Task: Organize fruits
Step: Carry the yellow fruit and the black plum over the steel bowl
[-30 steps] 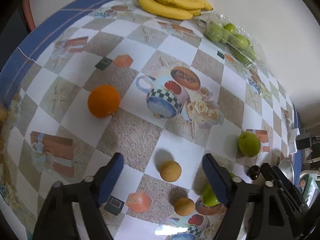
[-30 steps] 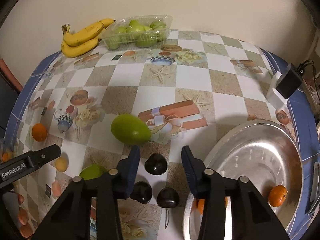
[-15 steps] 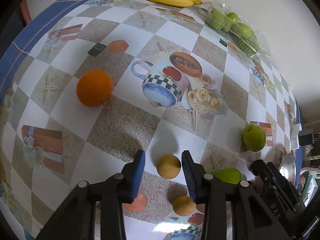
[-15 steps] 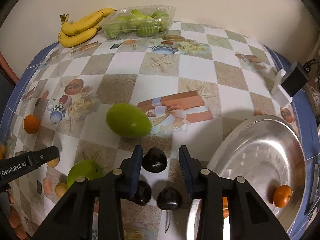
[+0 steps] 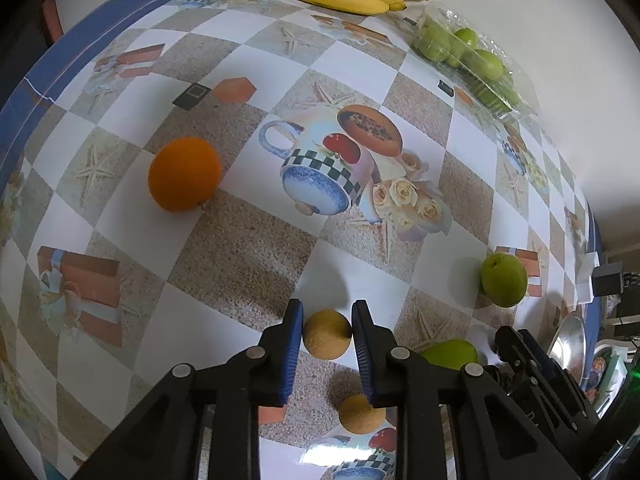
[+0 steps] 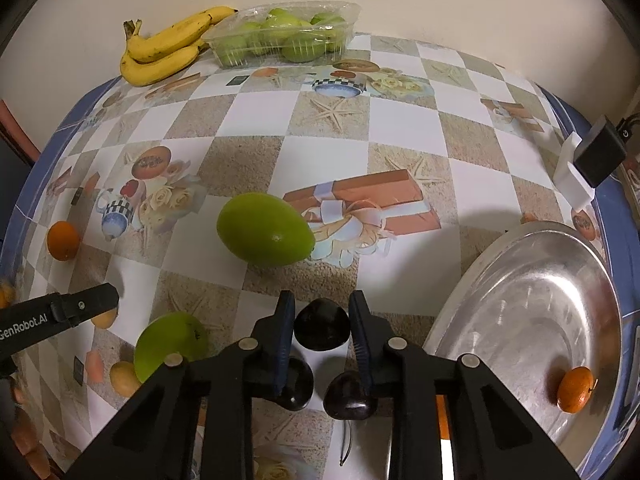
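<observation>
Across the checked tablecloth (image 6: 332,168), nothing shifted in the last second apart from the two tools. On the right, the same steel tray (image 6: 540,300) as before, holding only a small orange (image 6: 575,389) near its rim, so most of the sorting is judged yet to come. Narrowed sharply over that second: the left gripper (image 5: 326,334), from wide apart to pressed on both flanks of a small tan fruit (image 5: 327,340), now pinched between the blue pads low on the cloth, with a second tan fruit (image 5: 361,414) lying loose just behind. Likewise tightened, though by less: the right gripper (image 6: 322,330), now clamped on a dark plum (image 6: 322,336) just left of the tray, with two more plums (image 6: 296,384) beside the fingers, not gripped. Taken together, probably two grasps completed at once, leaving only lift and carry; for the plum, a short move to the tray seems likely, while for the tan fruit no destination can be told. Left untouched: the bananas (image 6: 164,54) and the clear punnet of green fruit (image 6: 284,36) at the far wall, the big green fruit (image 6: 264,230) mid-table, the large orange (image 5: 184,174). Readable only in white on the left tool's black arm: "GenRobot.AI" (image 6: 24,326). Elsewhere, printed cups and parcels, no legible words.
</observation>
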A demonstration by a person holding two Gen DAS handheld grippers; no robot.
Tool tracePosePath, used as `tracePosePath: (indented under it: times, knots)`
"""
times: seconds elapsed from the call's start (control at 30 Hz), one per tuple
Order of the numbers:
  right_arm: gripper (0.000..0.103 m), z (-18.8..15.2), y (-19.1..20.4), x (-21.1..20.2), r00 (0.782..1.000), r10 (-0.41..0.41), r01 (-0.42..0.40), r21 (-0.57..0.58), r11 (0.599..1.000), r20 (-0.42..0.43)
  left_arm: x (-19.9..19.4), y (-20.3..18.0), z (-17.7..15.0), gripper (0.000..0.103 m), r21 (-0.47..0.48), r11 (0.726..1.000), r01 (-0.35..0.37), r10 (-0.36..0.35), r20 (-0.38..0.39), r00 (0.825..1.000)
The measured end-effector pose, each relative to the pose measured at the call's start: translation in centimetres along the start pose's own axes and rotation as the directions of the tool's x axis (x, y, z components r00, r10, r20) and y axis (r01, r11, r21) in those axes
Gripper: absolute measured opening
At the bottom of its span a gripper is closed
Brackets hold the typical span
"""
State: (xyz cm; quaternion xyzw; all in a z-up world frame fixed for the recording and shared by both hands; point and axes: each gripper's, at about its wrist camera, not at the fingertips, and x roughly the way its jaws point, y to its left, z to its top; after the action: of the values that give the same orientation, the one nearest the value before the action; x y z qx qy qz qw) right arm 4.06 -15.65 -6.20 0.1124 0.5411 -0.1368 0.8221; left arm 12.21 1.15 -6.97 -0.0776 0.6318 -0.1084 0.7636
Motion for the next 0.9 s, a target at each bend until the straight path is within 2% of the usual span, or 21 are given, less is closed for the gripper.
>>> tracePosePath:
  times: [0.37, 0.53, 0.7, 0.9]
  knots:
    - [0.028, 0.5, -0.4, -3.2, 0.997, 0.039, -0.041, 0.03, 0.999, 0.061, -3.0, -0.8, 0.5, 0.027, 0.016, 0.999, 0.044, -0.045, 0.075, 0.996]
    - [0.028, 0.5, -2.0, -4.7, 0.997, 0.044, -0.05, 0.088, 0.995, 0.068, -4.5, -1.8, 0.4, 0.027, 0.04, 0.998, 0.051, -0.056, 0.116, 0.992]
    - [0.028, 0.2, -4.3, -5.9, 0.997, 0.028, -0.038, 0.143, 0.989, 0.072, -6.0, -3.9, -0.2, 0.027, 0.103, 0.993, 0.063, -0.079, 0.154, 0.985]
    - [0.028, -0.4, -8.1, -7.0, 0.996, -0.038, 0.022, 0.194, 0.981, 0.075, -6.5, -7.7, -1.7, 0.027, 0.207, 0.975, 0.082, -0.116, 0.155, 0.981]
